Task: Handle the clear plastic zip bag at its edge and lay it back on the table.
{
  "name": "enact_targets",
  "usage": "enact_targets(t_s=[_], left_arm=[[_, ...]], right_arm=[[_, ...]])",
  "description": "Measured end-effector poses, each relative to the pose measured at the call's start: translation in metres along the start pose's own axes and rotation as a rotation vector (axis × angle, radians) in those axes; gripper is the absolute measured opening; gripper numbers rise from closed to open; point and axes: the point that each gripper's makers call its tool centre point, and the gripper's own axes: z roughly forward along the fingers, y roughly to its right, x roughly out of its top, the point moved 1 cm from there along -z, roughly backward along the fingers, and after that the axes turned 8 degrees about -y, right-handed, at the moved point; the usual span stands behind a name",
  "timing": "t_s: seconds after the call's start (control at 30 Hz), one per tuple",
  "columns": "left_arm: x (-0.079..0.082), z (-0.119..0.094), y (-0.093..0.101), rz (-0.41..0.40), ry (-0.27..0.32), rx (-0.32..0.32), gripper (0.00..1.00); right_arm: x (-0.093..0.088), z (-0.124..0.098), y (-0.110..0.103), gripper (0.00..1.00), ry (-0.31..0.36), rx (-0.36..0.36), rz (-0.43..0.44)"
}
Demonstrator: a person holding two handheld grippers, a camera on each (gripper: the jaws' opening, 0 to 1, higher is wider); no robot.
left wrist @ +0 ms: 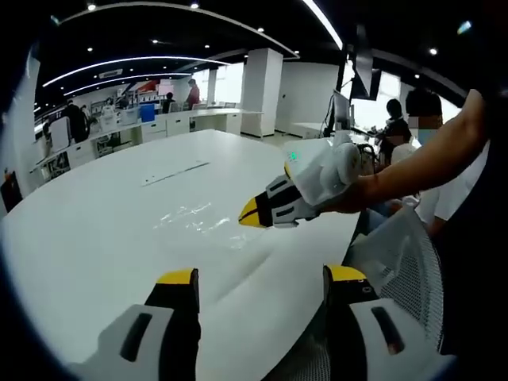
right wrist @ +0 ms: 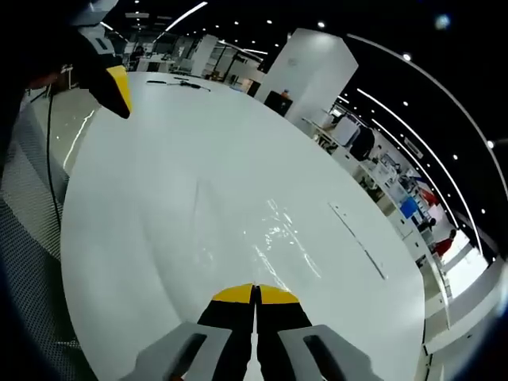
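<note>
A wide white table (left wrist: 119, 238) curves across an open office. On it lies the clear plastic zip bag (left wrist: 202, 216), flat and nearly invisible, picked out only by bright glints of ceiling light on its wrinkled film.

In the left gripper view, the left gripper (left wrist: 262, 276) hangs low over the near rim of the table, its two yellow-tipped jaws standing well apart with nothing between them. The bag lies ahead of those jaws and well apart from them. Coming in from the right, held in a person's hand, is the right gripper (left wrist: 252, 213), its yellow tip pointed down at the bag's near-right edge.

In the right gripper view, the right gripper (right wrist: 255, 294) shows its jaws pressed together, tip to tip. The bag (right wrist: 278, 238) spreads just beyond the tips, its glints running away and to the right. Whether a sliver of film is pinched between the jaws cannot be told.

The right gripper is plainly the nearer one, so any edge handling looks to be its job. The bag's long axis cannot be told, since its outline is too faint.
</note>
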Motion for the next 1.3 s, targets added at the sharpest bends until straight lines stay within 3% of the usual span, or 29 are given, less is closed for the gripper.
enact_targets(t_s=[0.4,0.57,1.07,1.13,1.3], left_arm=[[-0.015,-0.008,-0.005,0.012,-0.007,0.0,0.66],[-0.018,-0.009,-0.007,0.02,-0.01,0.004,0.65],[-0.026,-0.01,-0.012,0.029,-0.008,-0.001,0.68],[-0.026,-0.01,-0.012,0.029,-0.004,-0.004,0.68],[-0.027,-0.01,-0.015,0.027,-0.004,0.003,0.69]], right_arm=[[-0.008,0.032,-0.021,0.0,-0.058,0.082,0.026],[-0.013,0.038,-0.023,0.0,-0.078,0.089,-0.005],[-0.012,0.022,-0.023,0.09,-0.012,0.108,0.013],[-0.007,0.019,-0.026,0.11,0.024,0.137,0.057],[-0.008,0.013,-0.029,0.2,0.037,0.154,0.06]])
